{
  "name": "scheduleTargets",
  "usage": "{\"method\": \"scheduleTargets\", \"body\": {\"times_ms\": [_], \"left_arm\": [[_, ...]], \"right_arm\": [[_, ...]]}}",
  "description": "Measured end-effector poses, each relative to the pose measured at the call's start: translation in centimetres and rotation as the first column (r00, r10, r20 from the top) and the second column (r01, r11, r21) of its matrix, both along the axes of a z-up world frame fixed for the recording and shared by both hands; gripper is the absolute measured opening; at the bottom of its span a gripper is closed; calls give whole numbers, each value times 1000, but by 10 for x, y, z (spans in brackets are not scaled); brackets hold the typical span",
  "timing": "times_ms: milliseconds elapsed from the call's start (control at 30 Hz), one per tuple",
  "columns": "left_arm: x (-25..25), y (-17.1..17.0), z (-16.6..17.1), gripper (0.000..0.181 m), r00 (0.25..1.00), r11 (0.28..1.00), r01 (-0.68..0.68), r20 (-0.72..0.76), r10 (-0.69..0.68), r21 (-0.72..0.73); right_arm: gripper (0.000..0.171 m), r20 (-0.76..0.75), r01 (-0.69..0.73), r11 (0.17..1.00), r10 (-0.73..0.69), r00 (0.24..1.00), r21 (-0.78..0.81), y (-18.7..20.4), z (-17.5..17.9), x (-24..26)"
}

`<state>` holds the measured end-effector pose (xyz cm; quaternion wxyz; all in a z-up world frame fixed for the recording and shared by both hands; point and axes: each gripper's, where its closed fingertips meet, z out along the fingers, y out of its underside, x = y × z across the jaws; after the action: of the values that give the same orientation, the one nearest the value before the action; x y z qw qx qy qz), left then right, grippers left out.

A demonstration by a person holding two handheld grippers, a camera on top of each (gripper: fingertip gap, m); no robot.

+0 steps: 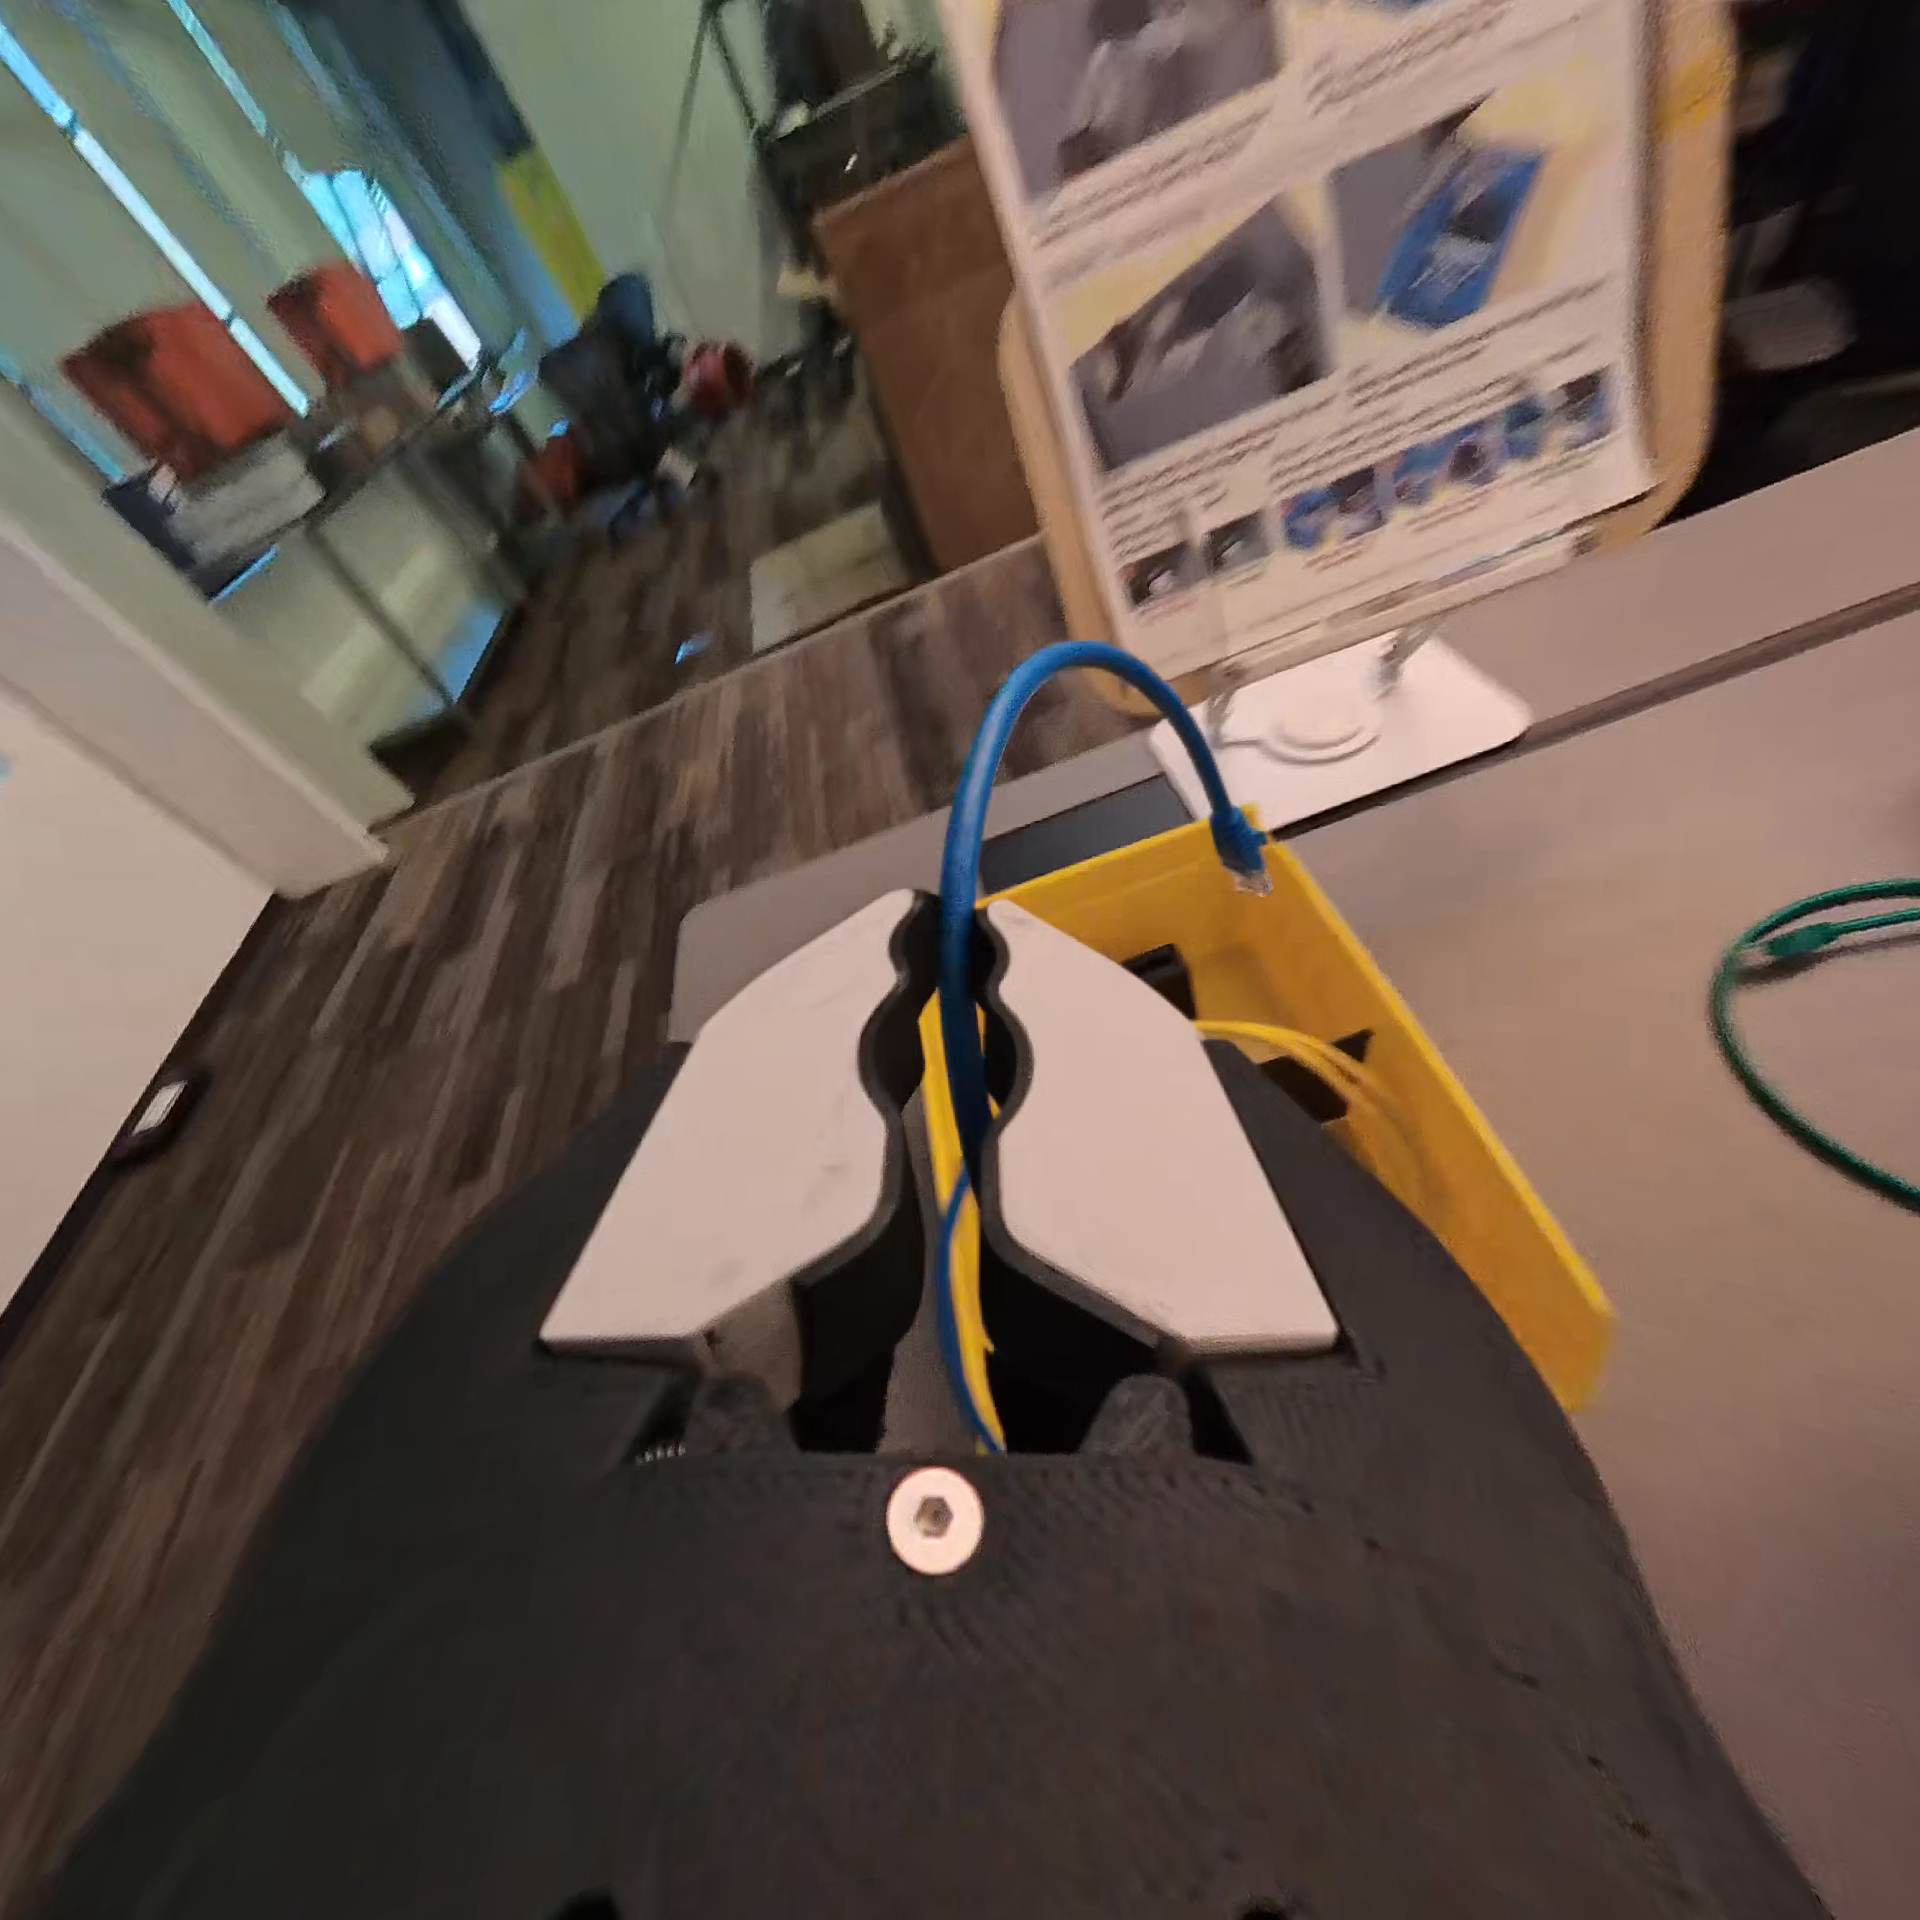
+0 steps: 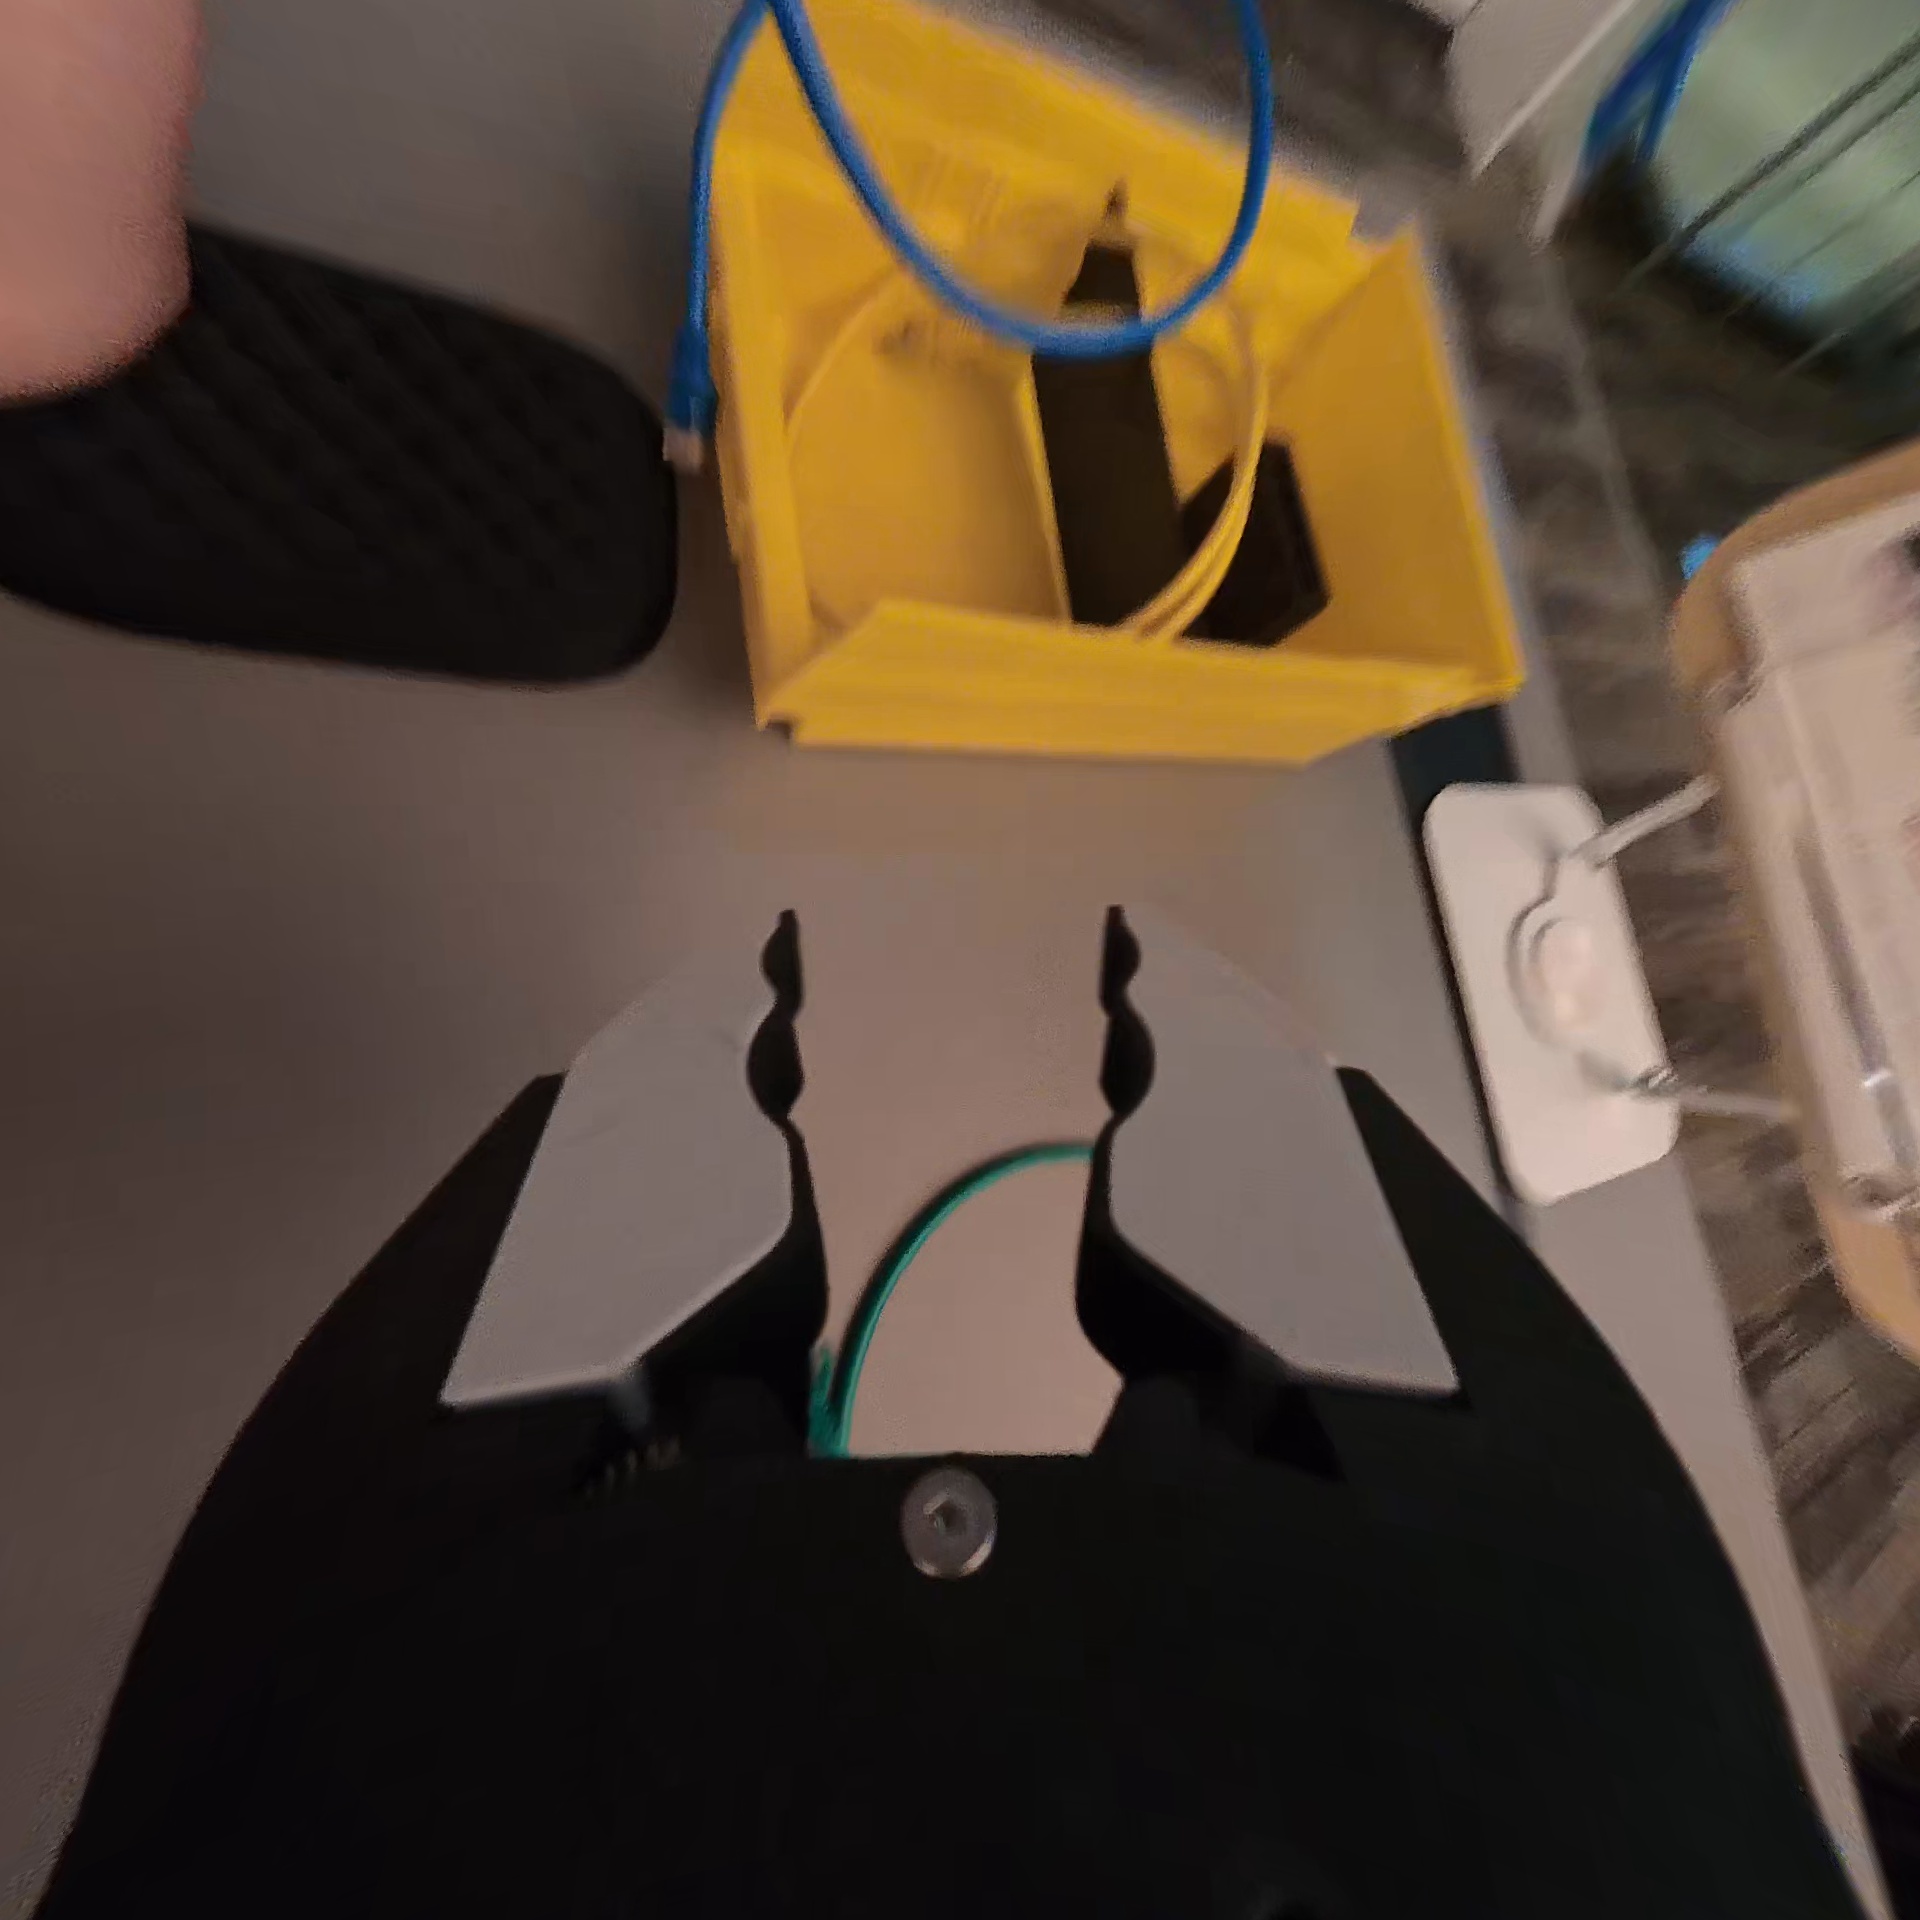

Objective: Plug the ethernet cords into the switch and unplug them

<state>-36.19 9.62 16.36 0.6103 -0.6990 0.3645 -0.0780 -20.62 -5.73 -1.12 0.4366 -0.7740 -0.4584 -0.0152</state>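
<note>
**Blue cord pinched, plug hanging free over bin**

Left gripper (image 1: 954, 914), nearest the lens, is seen closed on the blue cord (image 1: 961, 831); cord is pinched right at the tips. From the pinch it arcs up and fwd, then drops to the right, w/ the plug (image 1: 1245, 854) dangling past the tips, contacts down, by the yellow bin's (image 1: 1382, 1081) far rim. Plug's long axis is roughly vertical, tilted a bit. Cord tail runs back between the fingers toward the palm.

Bin sits just right of and below the left tips; dark blocks and a thin yellow cord (image 1: 1288, 1049) are seen inside. Switch is judged to be one of the dark blocks, but ports can't be made out.

Right gripper (image 2: 951, 920) is held apart, nothing between the tips; bin lies straight ahead of it, w/ bare table (image 2: 416, 831) between. Green cord (image 2: 914, 1236) loops on the table under the fingers, near the palm.

Key relation, as judged: plug hangs well ahead of the pinch on slack cord, so it can't be steered well from there. Right is better placed to take the plug. Room is open ahead of the right tips; sign stand (image 2: 1538, 987) sits close on the right, table edge beyond it.
</note>
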Motion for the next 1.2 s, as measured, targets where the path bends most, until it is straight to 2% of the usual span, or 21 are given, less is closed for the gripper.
{"method": "scheduleTargets", "body": {"times_ms": [33,167,267,333,367,400,433,467,600,667,733,833,933,1067,1200], "left_arm": [[6,-7,3,5,1000,1000,22,0,-22,12],[23,-24,6,5,998,996,53,-46,-50,68],[29,-31,6,5,996,994,83,-43,-81,69],[31,-37,9,5,994,992,110,-20,-109,67],[31,-40,11,5,992,990,129,-4,-129,63],[31,-43,13,5,989,987,146,17,-147,64],[29,-45,16,5,986,985,160,41,-163,64],[28,-48,19,5,981,982,178,70,-182,63],[21,-55,35,6,936,968,240,248,-250,72],[19,-61,41,25,895,956,285,339,-290,66],[25,-72,36,43,855,923,384,372,-361,14],[34,-81,24,52,838,883,467,341,-426,-45],[37,-71,12,55,870,895,438,291,-399,-81],[49,-41,-28,57,920,895,385,170,-353,-227],[57,5,-74,54,958,900,273,6,-288,-340]], "right_arm": [[66,-5,-27,996,27,1000,81,3,8,-10],[69,117,-168,900,131,984,403,16,19,-54],[71,247,-228,809,107,963,541,34,15,-81],[71,312,-254,779,79,947,573,48,10,-94],[67,325,-248,774,58,944,582,57,8,-98],[51,344,-246,773,39,938,585,64,7,-99],[22,364,-244,761,11,931,601,70,11,-97],[7,388,-250,746,-12,922,617,73,19,-94],[6,376,-201,739,-76,923,643,64,76,-61],[6,386,-174,715,-145,911,678,47,116,-31],[5,401,-127,743,-202,893,657,31,143,3],[4,455,-50,801,-285,844,596,8,157,55],[3,487,47,890,-292,823,455,-11,124,93],[2,571,165,953,-285,770,254,-28,35,128],[4,629,243,968,-229,743,65,-49,-56,143]]}}
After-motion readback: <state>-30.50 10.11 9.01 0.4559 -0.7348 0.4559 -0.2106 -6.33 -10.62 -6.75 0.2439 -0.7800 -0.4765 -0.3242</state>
